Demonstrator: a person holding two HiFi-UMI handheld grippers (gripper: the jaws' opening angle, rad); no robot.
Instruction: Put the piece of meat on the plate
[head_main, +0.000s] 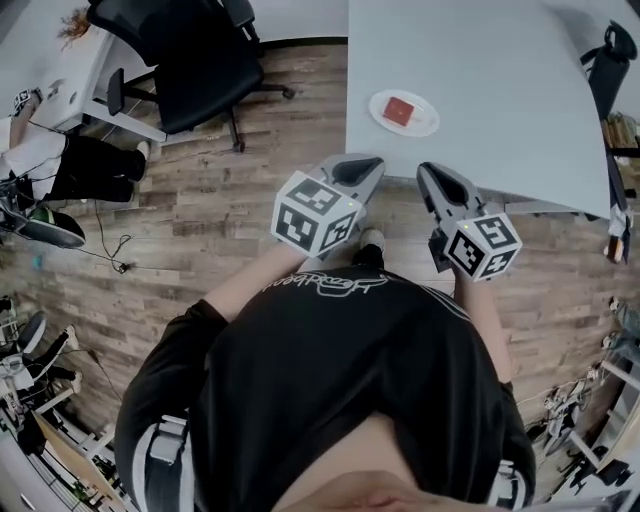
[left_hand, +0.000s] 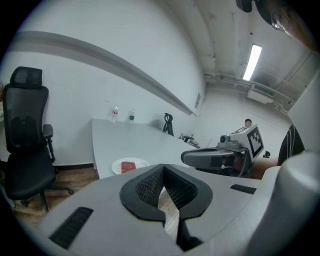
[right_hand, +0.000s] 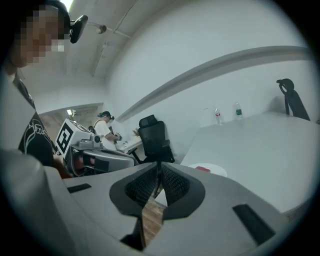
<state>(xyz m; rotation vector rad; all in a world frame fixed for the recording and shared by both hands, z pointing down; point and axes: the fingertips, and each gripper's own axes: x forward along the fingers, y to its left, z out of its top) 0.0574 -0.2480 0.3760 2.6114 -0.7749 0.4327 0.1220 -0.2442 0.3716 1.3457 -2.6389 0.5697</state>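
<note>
A red piece of meat (head_main: 398, 111) lies on a white plate (head_main: 424, 124) near the front edge of the grey table (head_main: 500, 90). Both grippers hang over the wooden floor, just short of that edge. My left gripper (head_main: 365, 163) is shut with nothing between its pads, and my right gripper (head_main: 432, 172) is shut and empty too. In the left gripper view the plate (left_hand: 141, 162) and meat (left_hand: 128, 166) sit beyond the closed jaws, with the right gripper (left_hand: 187, 158) alongside. In the right gripper view the meat (right_hand: 203, 169) and plate (right_hand: 216, 172) show just past the jaws.
A black office chair (head_main: 195, 60) stands on the floor left of the table. Another person (head_main: 40, 150) sits at a desk at far left. Two small bottles (left_hand: 115, 113) and a black stand (left_hand: 168, 123) sit at the table's far end.
</note>
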